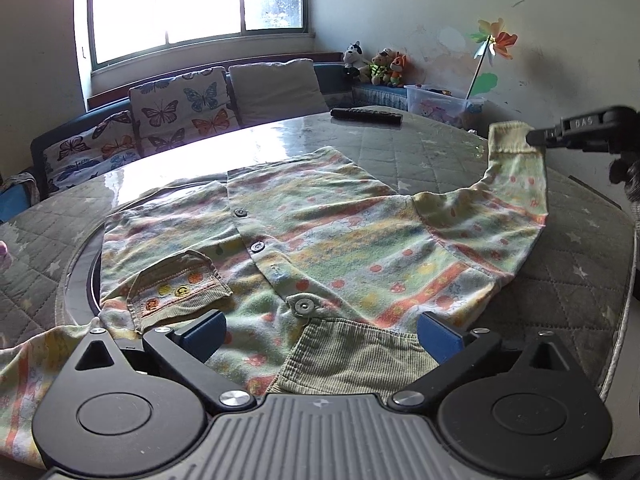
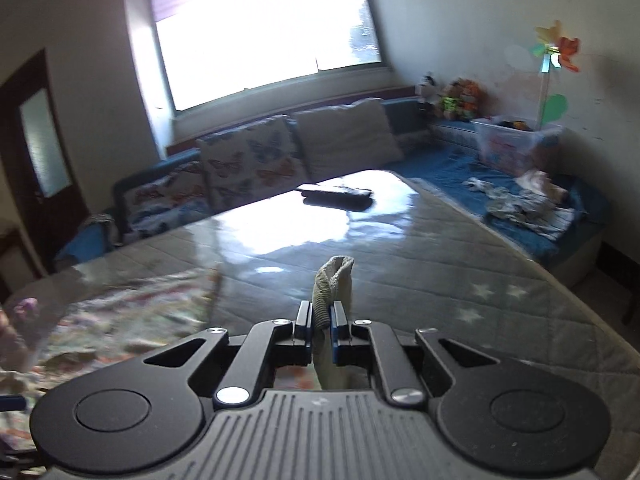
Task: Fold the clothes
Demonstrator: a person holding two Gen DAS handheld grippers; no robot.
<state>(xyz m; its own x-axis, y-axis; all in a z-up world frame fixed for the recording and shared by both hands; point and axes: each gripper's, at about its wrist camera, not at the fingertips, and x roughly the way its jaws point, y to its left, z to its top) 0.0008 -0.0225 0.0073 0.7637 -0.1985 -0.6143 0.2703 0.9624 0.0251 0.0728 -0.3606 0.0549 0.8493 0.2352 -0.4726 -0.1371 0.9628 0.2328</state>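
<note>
The right hand-held gripper [image 2: 320, 322] pinches the sleeve cuff [image 2: 334, 280]; the left hand-held gripper [image 1: 320, 330] is spread above the shirt [image 1: 304, 232], so lifting could drag it askew.

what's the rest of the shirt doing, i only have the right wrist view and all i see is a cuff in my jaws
Observer: The patterned shirt lies spread flat on the table, buttoned front up.
Operator: and the sleeve i'm holding
Observer: The right gripper has the sleeve cuff lifted off the table, so the sleeve arcs up from the shoulder.
Operator: where's the left gripper
Observer: The left gripper is open over the corduroy collar, its pads on no cloth.
</note>
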